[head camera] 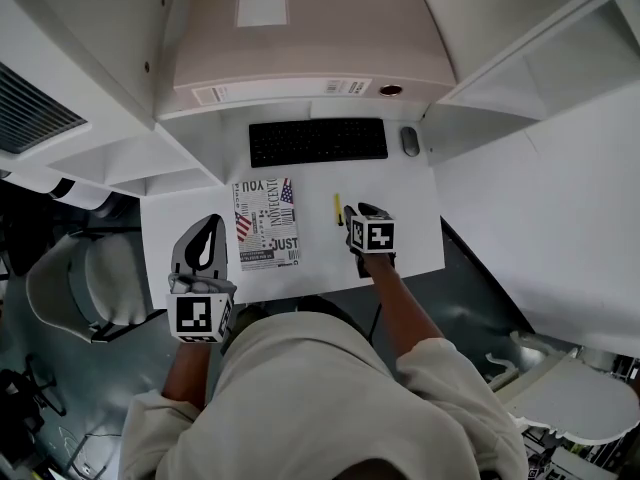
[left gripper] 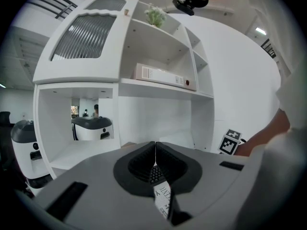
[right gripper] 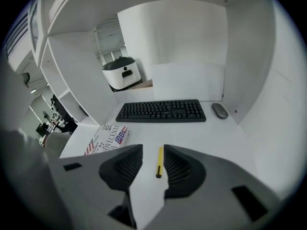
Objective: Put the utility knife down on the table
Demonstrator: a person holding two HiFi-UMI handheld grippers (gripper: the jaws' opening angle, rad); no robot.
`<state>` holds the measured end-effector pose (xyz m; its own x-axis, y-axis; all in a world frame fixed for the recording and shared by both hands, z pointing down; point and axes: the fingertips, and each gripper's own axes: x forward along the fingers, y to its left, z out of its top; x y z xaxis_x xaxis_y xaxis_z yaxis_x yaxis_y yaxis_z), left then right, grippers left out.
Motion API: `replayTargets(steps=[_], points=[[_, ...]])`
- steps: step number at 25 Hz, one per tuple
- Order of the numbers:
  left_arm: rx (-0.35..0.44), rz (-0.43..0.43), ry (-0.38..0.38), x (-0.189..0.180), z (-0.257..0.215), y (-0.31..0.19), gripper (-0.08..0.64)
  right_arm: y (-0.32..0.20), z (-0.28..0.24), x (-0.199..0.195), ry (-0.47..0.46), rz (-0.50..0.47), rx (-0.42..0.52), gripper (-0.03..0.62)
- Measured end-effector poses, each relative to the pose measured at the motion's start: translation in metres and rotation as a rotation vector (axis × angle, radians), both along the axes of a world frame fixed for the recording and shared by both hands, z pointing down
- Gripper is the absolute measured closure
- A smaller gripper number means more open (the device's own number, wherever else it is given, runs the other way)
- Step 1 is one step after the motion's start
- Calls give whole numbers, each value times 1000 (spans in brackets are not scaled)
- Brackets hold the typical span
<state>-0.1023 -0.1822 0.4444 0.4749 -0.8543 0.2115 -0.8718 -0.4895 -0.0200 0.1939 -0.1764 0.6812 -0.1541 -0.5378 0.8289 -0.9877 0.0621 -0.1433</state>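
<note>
The utility knife is slim and yellow with a dark end. It lies flat on the white table, in front of the keyboard. My right gripper hovers just right of it and slightly nearer to me, open. In the right gripper view the knife shows on the table in the gap between the two jaws, apart from both, and the right gripper holds nothing. My left gripper is over the table's left front part, beside a printed box. Its jaws meet in the left gripper view, with nothing between them.
A black keyboard and a grey mouse lie at the back of the table. A printed box lies left of the knife. White shelving flanks the desk, and a large beige case rests above it. A chair stands at the left.
</note>
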Motion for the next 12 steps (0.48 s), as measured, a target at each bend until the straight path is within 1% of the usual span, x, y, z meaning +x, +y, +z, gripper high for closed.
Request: replayTargets(steps=[4,12], points=[[12,42,8,11,-3,-4,558,6,-33,4,-5,20,95,456],[35,137,20,41,-11,-5,558,30,-101,21,28,81,281,469]])
